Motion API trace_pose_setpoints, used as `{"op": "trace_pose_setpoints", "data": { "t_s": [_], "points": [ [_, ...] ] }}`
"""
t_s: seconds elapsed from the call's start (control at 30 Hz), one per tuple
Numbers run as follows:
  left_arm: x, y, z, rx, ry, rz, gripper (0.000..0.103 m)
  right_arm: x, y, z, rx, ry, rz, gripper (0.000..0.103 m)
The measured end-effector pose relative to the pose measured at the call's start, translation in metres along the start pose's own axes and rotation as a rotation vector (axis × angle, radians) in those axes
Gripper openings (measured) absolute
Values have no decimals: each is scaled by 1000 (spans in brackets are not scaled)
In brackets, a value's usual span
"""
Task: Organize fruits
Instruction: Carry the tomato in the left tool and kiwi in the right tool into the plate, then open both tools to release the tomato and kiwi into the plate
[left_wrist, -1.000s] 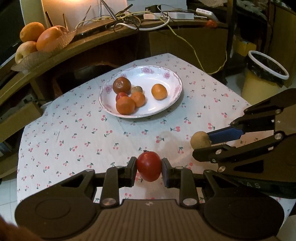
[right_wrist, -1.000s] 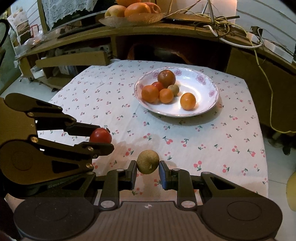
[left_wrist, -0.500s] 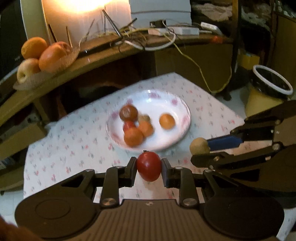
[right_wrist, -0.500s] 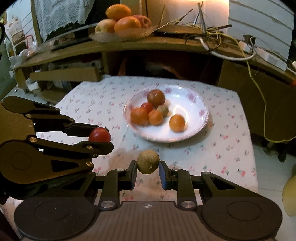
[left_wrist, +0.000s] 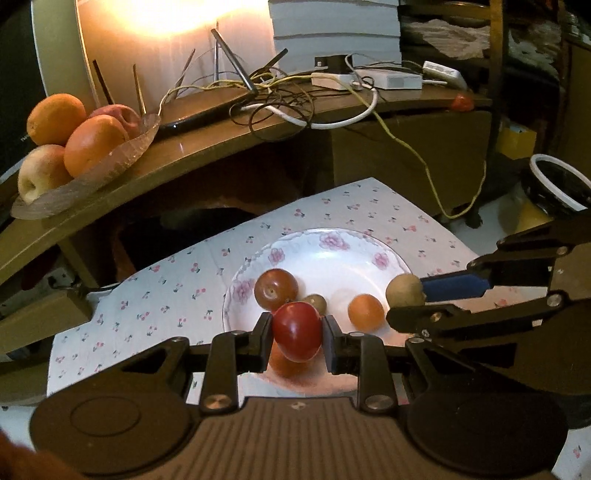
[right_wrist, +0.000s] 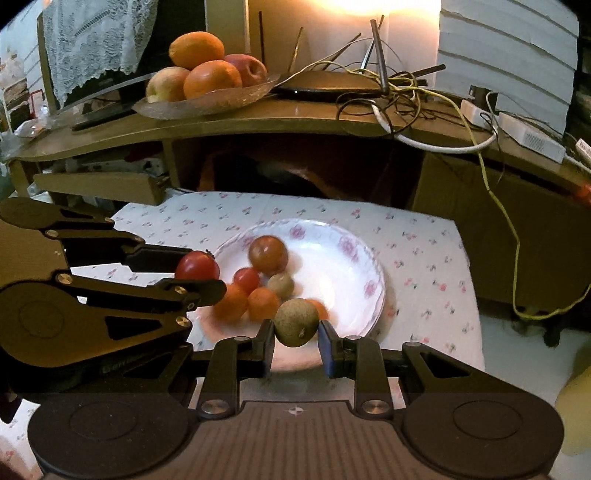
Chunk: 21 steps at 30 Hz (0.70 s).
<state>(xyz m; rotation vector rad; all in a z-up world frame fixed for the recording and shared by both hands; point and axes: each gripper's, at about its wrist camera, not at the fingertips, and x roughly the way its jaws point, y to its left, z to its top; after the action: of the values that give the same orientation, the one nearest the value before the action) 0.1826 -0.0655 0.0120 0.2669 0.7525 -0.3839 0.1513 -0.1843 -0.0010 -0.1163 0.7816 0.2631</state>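
My left gripper (left_wrist: 297, 332) is shut on a red tomato (left_wrist: 297, 331) and holds it above the near rim of the white flowered plate (left_wrist: 332, 247). My right gripper (right_wrist: 296, 328) is shut on a small brown-green fruit (right_wrist: 296, 322) over the plate's near edge (right_wrist: 365, 295). The tomato also shows in the right wrist view (right_wrist: 197, 265), and the brown fruit in the left wrist view (left_wrist: 403, 290). On the plate lie a dark red fruit (left_wrist: 276, 289), several small orange fruits (left_wrist: 365, 311) and a small brown one (left_wrist: 316, 302).
The plate sits on a cherry-print tablecloth (left_wrist: 177, 288). Behind it a wooden shelf (left_wrist: 207, 140) carries a glass dish of oranges and apples (left_wrist: 70, 147) and tangled cables (left_wrist: 280, 96). A lined bin (left_wrist: 557, 184) stands at the far right.
Both grippers have moved forward toward the plate with their fruits still held; the plate now lies right under the fingertips.
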Motion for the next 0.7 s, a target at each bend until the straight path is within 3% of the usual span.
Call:
{"op": "trace_pose_setpoints", "data": {
  "t_s": [0.23,0.7],
  "points": [
    [34,10,11,-27,32,-8,33,30,-12,15,-23,18,-17,27],
    [65,20,17,-80,64,-10,32,63,-23,29,-68,33,-34,27]
  ]
}}
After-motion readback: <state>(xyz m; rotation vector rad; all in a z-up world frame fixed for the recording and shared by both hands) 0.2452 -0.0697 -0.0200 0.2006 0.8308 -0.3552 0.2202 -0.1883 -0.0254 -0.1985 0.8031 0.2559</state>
